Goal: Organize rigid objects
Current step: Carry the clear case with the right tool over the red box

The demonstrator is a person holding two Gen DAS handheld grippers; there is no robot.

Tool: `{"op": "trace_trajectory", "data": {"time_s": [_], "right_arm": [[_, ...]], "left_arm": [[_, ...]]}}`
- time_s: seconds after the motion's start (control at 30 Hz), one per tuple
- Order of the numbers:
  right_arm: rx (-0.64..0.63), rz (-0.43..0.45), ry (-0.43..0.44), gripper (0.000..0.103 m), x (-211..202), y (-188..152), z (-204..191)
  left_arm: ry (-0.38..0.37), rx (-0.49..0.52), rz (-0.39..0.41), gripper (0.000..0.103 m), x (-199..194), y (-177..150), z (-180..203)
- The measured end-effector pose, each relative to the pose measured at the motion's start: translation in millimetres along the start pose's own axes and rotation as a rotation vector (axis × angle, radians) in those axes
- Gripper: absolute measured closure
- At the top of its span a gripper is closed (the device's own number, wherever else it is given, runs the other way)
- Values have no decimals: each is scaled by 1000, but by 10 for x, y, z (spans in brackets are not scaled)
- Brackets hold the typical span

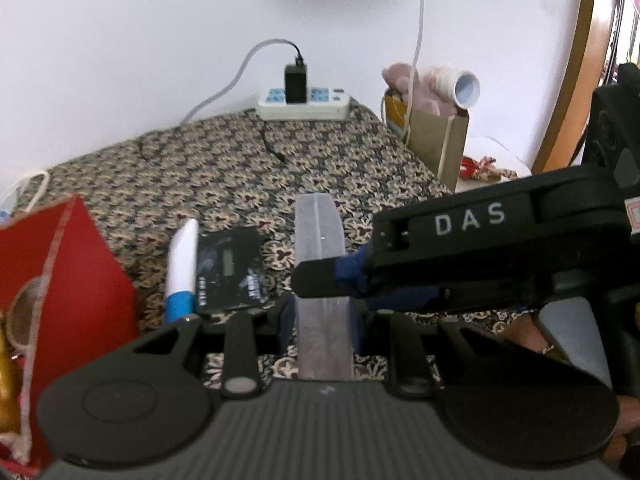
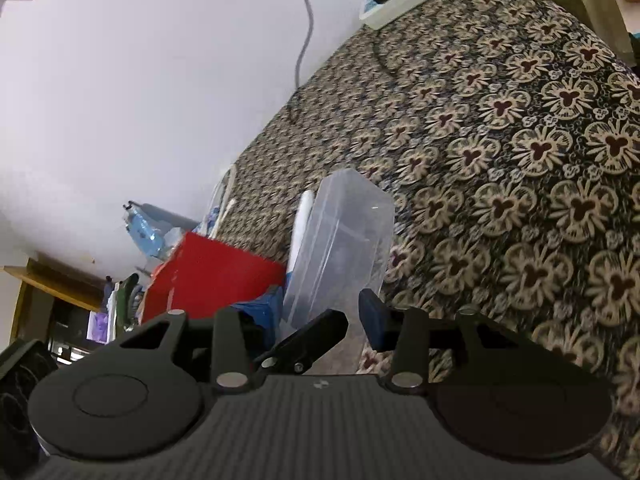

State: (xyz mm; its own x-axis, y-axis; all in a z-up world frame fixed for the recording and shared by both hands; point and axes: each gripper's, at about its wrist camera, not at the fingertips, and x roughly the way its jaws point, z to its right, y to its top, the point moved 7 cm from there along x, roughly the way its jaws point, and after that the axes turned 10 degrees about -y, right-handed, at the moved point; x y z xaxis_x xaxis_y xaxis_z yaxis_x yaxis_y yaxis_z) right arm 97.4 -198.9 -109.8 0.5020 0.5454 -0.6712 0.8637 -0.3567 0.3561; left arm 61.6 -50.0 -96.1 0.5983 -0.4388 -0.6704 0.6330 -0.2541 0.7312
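A clear plastic box (image 1: 320, 232) stands on end, lifted off the patterned cloth (image 1: 224, 168). My left gripper (image 1: 322, 328) is shut on its lower end, blue pads on both sides. My right gripper (image 1: 340, 284) reaches in from the right, one black fingertip across the box's front. In the right wrist view the same box (image 2: 340, 236) sits between the blue pads of my right gripper (image 2: 316, 316), which press on its sides. A black finger of the left gripper (image 2: 308, 338) shows below it. A white and blue stick (image 1: 182, 268) and a black card with a small display (image 1: 230, 272) lie on the cloth.
A red box (image 1: 60, 280) stands at the left. A white power strip (image 1: 302, 104) with a black charger sits against the far wall. A paper bag (image 1: 436, 140) with a pink toy and a white bottle (image 1: 466, 88) stands at the back right. A wooden frame (image 1: 576, 80) edges the right side.
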Motion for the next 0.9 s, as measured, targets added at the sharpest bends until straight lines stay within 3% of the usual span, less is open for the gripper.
{"op": "trace_trajectory", "data": {"time_s": [0.27, 0.57, 0.77, 0.9], "right_arm": [[-113, 23, 65, 76, -59, -185, -611], [-274, 77, 126, 76, 62, -338, -1559], [-328, 95, 151, 76, 416, -476, -2201], [-364, 58, 152, 76, 845, -633, -2599]], "left_arm": [[97, -27, 103, 80, -609, -35, -157], [179, -45, 246, 80, -1352, 20, -678], [217, -56, 271, 80, -1731, -37, -1349], [242, -96, 239, 81, -1837, -201, -1880]]}}
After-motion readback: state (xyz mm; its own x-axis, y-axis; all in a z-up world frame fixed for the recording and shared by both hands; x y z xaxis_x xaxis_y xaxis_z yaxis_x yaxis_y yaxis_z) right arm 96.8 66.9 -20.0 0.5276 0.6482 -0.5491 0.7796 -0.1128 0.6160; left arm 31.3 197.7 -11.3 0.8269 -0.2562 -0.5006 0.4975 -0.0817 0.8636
